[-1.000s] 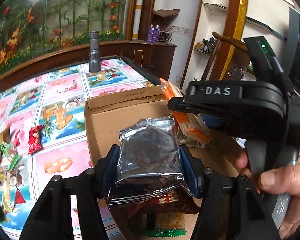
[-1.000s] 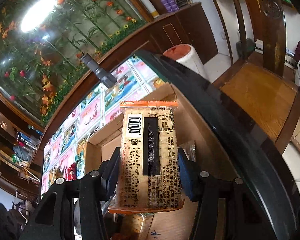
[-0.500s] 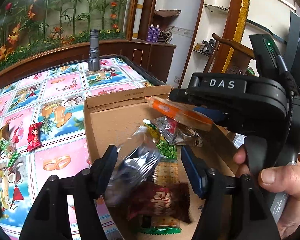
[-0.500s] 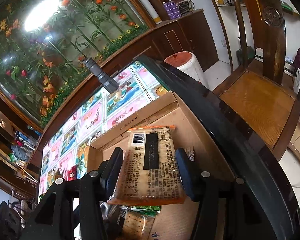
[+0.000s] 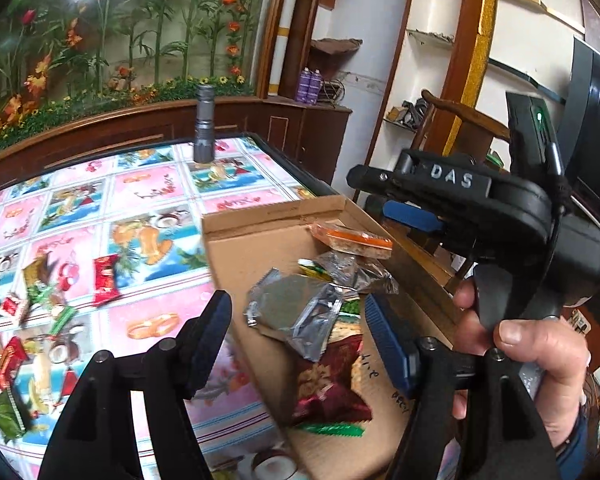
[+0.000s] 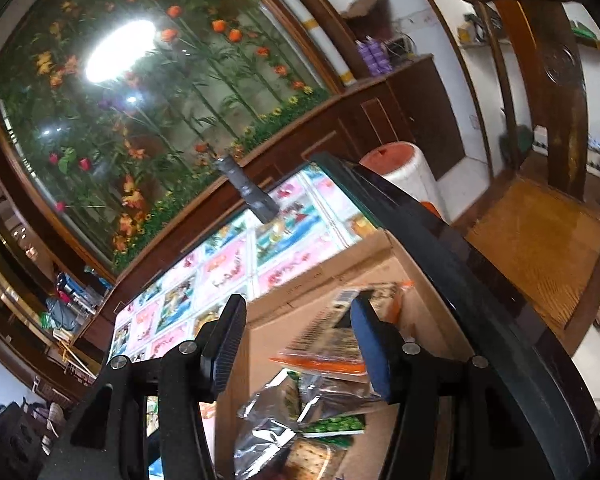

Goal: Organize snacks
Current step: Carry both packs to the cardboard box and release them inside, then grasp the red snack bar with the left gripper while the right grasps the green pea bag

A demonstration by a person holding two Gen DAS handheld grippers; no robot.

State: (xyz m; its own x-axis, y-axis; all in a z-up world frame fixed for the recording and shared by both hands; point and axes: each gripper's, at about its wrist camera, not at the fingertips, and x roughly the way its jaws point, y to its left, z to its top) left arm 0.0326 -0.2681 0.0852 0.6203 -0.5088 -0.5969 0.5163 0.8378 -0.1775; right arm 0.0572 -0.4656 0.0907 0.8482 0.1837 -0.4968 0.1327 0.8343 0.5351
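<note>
A cardboard box [image 5: 236, 256] lies open on the table's right part and holds several snack packs. A silver foil pack [image 5: 296, 312] lies in it, with an orange cracker pack [image 5: 352, 240] at its far end and a dark red pack [image 5: 332, 384] nearer. My left gripper [image 5: 296, 332] is open and empty above the box. My right gripper [image 6: 296, 344] is open and empty above the cracker pack [image 6: 332, 340]; it also shows in the left wrist view [image 5: 412, 216]. The silver pack shows in the right wrist view [image 6: 268, 424].
Loose snacks, among them a red pack [image 5: 106, 280], lie on the patterned tablecloth [image 5: 148, 192] left of the box. A grey flashlight [image 5: 204, 128] stands at the table's far edge. A wooden chair [image 6: 540, 232] stands beyond the table's right edge.
Both grippers opened. The silver foil pack dropped from the left gripper into the box. The orange cracker pack dropped from the right gripper into the box's far end.
</note>
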